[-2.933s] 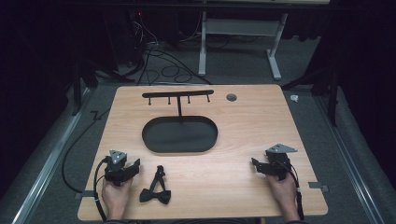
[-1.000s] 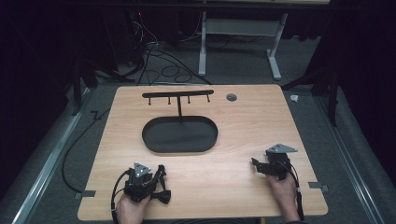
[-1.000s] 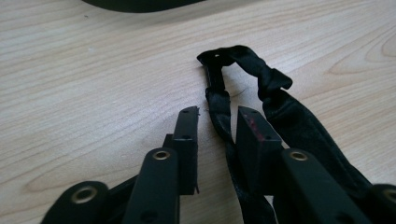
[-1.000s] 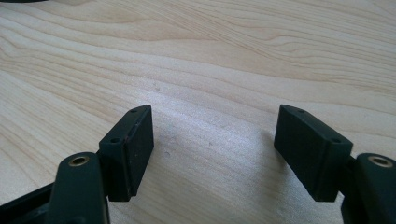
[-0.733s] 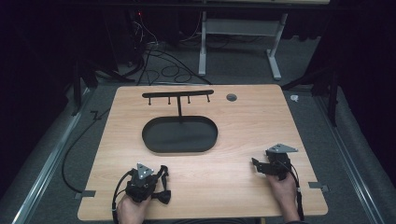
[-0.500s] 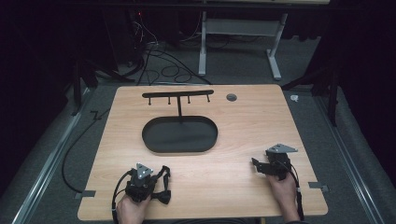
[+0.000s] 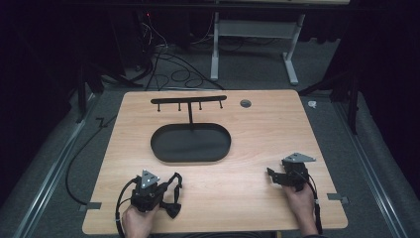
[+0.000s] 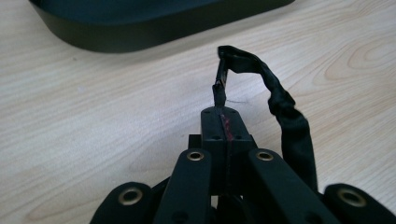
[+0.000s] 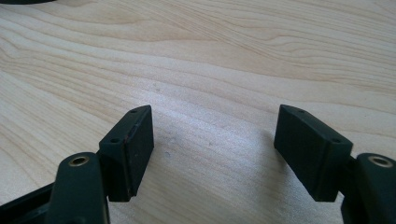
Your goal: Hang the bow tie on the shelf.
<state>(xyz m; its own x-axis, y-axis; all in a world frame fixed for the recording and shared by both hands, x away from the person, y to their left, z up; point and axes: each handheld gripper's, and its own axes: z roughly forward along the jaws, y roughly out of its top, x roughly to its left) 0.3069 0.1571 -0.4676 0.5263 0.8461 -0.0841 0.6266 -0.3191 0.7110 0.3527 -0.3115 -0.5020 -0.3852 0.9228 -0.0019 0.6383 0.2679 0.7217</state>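
One black bow tie (image 7: 172, 194) at table's (image 7: 247, 129) near-left edge, strap arching away toward the single oval tray (image 7: 190, 142); left gripper (image 8: 223, 122) just clamped onto strap, right gripper (image 9: 215, 149) gaping, nothing between.

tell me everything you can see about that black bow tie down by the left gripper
The bow tie is black, of a soft, matte fabric. Its knotted bow lies on the light wooden table near the front edge, partly hidden by the left gripper. A narrow strap arches up from it in a loop, with a small clasp hanging at its end. The gripper's fingers are shut on the strap just below that clasp. The oval black tray sits apart, farther back.
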